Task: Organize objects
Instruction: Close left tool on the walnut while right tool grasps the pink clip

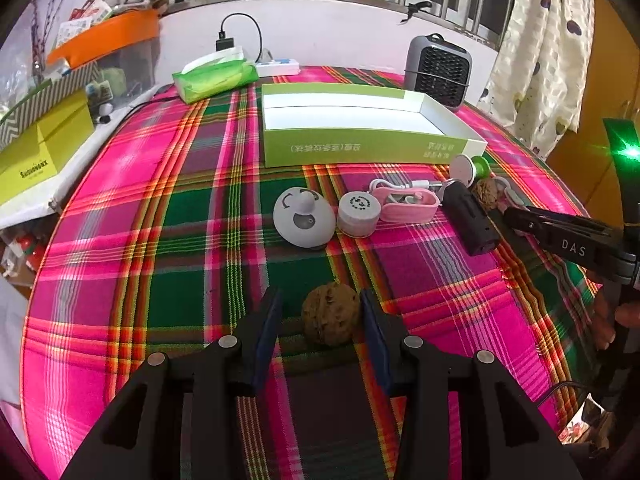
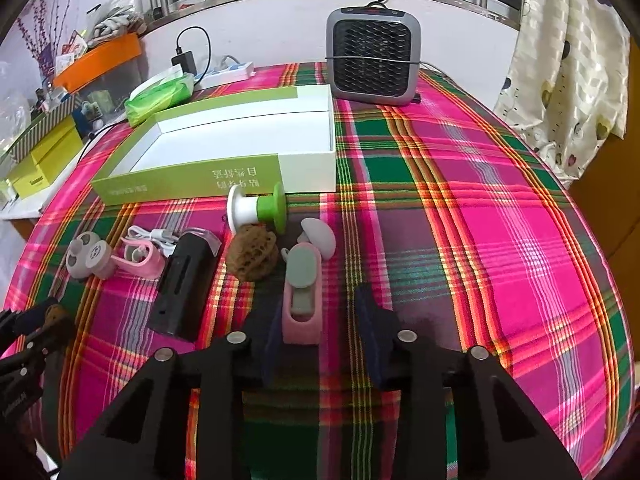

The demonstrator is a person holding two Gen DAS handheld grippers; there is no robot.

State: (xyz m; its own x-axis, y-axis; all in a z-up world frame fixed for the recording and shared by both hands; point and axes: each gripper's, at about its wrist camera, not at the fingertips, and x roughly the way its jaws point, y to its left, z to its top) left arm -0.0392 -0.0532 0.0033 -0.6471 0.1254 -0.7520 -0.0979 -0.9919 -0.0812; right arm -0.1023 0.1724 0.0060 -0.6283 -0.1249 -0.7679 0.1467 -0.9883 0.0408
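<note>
A brown walnut (image 1: 330, 314) lies on the plaid cloth between the fingers of my left gripper (image 1: 322, 324). It touches the right pad, and a gap shows at the left pad. A pink and grey clip-like gadget (image 2: 302, 304) lies between the fingers of my right gripper (image 2: 320, 324), against the left pad and clear of the right one. Beyond stand an empty green and white box (image 1: 360, 152), a grey round gadget (image 1: 304, 216), a white cap (image 1: 358, 214), a pink case (image 1: 408, 204), a black device (image 2: 182, 284), a second walnut (image 2: 252, 256) and a green spool (image 2: 256, 210).
A grey fan heater (image 2: 372, 60) stands at the back of the table. A green tissue pack (image 1: 216, 76) and a power strip (image 1: 280, 66) lie by the wall. Yellow boxes (image 1: 44, 148) crowd the left side. A curtain (image 2: 568, 80) hangs at the right.
</note>
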